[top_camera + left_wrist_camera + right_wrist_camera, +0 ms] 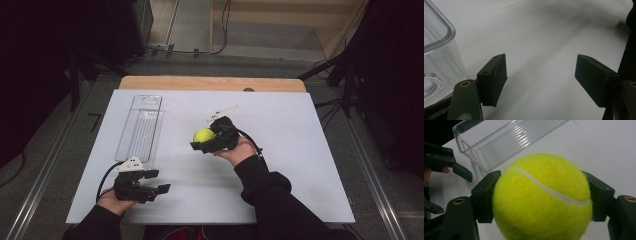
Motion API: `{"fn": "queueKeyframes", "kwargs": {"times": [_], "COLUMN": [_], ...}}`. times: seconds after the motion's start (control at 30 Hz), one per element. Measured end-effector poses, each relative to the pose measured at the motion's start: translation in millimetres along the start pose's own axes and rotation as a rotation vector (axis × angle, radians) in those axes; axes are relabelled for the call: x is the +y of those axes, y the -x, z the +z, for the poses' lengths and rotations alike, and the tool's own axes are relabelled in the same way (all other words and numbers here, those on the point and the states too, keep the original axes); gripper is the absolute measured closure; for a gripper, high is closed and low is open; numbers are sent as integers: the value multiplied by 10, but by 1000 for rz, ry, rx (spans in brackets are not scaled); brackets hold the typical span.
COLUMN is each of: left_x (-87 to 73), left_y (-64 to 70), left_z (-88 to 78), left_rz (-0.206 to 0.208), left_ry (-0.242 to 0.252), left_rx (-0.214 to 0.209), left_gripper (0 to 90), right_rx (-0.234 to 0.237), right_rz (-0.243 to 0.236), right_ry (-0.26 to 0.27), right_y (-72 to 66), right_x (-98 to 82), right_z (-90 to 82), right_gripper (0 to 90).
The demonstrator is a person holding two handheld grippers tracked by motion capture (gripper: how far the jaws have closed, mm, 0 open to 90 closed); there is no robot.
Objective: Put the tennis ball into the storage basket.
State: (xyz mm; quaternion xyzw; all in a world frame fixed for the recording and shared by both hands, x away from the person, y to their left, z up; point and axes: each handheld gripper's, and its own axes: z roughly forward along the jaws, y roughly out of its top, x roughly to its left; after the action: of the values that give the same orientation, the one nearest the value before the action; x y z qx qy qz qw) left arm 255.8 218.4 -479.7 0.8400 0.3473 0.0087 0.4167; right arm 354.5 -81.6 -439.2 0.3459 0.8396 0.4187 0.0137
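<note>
A yellow-green tennis ball (203,135) (541,198) is clamped between the jaws of my right gripper (206,139) (541,197), held above the middle of the white table. A long clear plastic tray (140,126) (499,142) lies at the table's left, empty as far as I can see. My left gripper (157,181) (541,80) rests low near the front left edge, just below the tray's near end, jaws wide apart with nothing between them. The tray's near corner (439,50) shows at the left of the left gripper view.
The white table top (280,150) sits on a wooden board, bare at the right and front. A small white strip (223,113) lies behind the right gripper. Dark equipment and cables stand on the floor around the table.
</note>
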Motion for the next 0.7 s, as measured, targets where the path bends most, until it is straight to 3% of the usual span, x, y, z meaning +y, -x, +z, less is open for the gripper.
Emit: {"fn": "queueKeyframes", "kwargs": {"times": [0.7], "left_x": [-2], "left_y": [-10], "left_z": [-5], "left_rz": [-8], "left_ry": [4], "left_rx": [1], "left_gripper": [261], "right_rx": [32], "right_rz": [-31], "right_ry": [-2], "right_y": [-106], "right_x": [350], "right_z": [280], "right_gripper": [239]}}
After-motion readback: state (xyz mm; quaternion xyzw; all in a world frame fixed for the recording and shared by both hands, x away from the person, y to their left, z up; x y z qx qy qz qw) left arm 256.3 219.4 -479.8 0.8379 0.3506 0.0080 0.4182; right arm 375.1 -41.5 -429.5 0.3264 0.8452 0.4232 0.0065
